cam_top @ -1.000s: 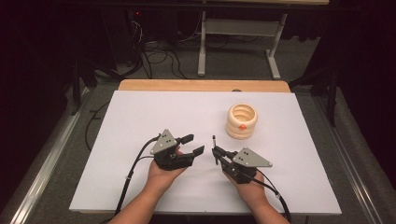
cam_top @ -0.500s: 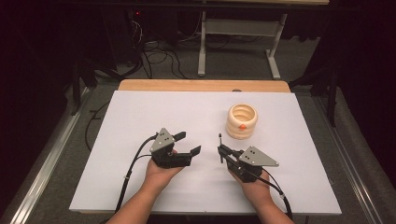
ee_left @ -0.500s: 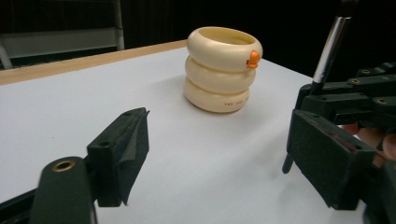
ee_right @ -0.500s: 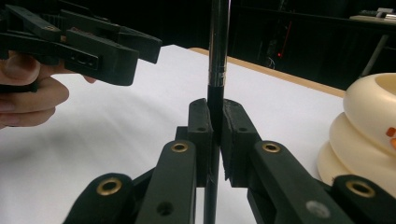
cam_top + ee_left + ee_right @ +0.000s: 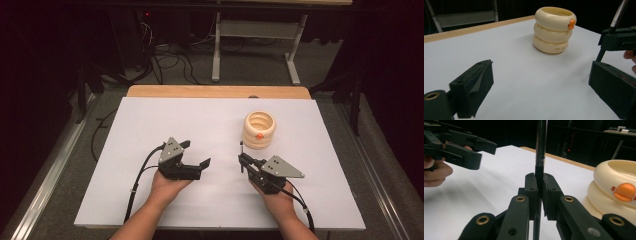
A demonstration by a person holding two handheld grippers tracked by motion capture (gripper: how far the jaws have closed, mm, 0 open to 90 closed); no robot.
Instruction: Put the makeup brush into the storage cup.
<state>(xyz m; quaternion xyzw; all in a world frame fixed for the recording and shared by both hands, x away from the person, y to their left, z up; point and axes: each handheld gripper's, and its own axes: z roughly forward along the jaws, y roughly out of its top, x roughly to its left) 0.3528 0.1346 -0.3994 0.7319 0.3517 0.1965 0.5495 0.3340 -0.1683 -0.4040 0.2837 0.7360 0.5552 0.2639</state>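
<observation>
A cream pot of three stacked rings (image 5: 259, 130) with an orange knob stands right of centre on the white table top (image 5: 175, 115). My right gripper (image 5: 243, 161) is shut on a thin dark rod (image 5: 540, 145), which stands upright between its pads (image 5: 532, 182), just in front of the pot (image 5: 614, 195). My left gripper (image 5: 196, 153) lies left of it, pointing toward the pot (image 5: 552, 30). It is open, its jaws have just been opening, and nothing lies between them. From the left gripper view the rod (image 5: 617, 15) rises at the far right.
A wooden strip (image 5: 215, 91) runs along the table's far edge. Beyond it are a metal stand (image 5: 255, 30) and cables on the dark floor. Bare white surface lies to the left and in front of the pot.
The left gripper's jaws have spread wider apart. The right gripper with the upright rod has edged slightly to the right, toward the pot.
</observation>
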